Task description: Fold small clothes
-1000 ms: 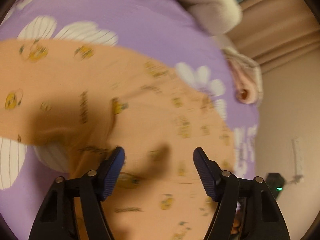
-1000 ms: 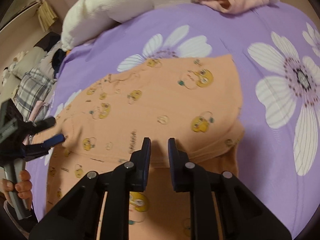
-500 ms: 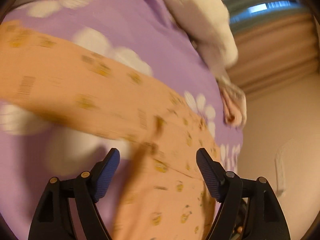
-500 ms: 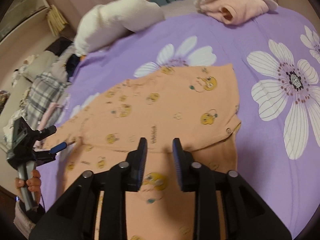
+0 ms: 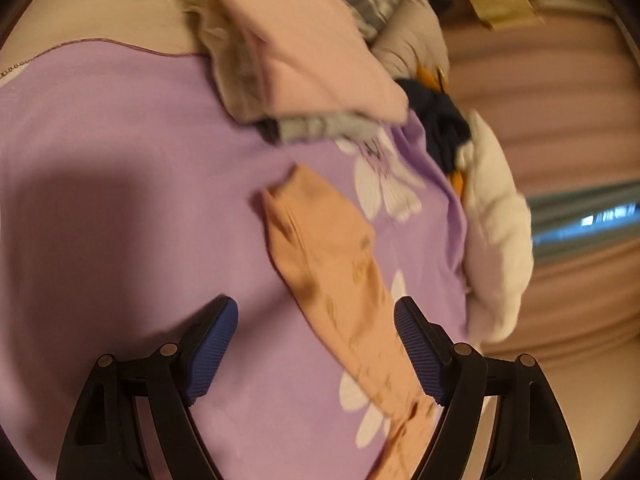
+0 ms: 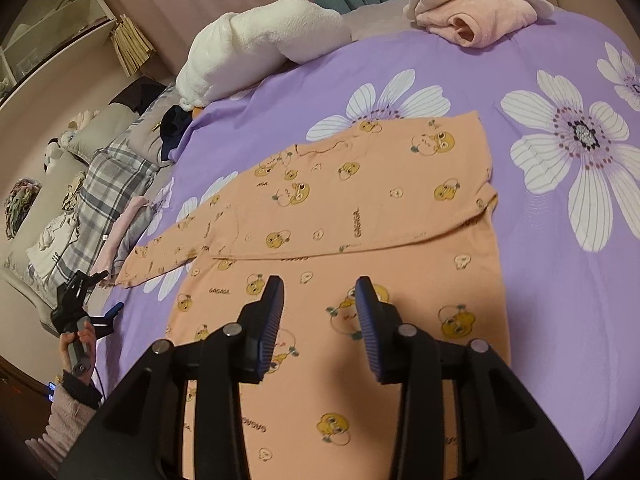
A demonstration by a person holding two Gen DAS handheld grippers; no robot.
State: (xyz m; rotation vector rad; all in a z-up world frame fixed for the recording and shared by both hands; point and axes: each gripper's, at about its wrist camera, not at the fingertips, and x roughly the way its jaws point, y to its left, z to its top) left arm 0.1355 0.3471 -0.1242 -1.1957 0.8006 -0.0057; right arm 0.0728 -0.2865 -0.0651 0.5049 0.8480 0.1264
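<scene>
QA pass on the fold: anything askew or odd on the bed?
One thing: the orange cartoon-print top is folded over, but its long sleeve still sticks out sideways onto the purple flowered bedsheet, unfolded. No damage is visible on the top.

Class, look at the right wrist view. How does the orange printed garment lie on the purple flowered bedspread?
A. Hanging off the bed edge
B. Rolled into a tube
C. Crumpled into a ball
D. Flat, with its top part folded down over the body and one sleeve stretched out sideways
D: the orange garment lies flat on the bedspread, a folded edge crossing its body and one sleeve reaching sideways.
</scene>
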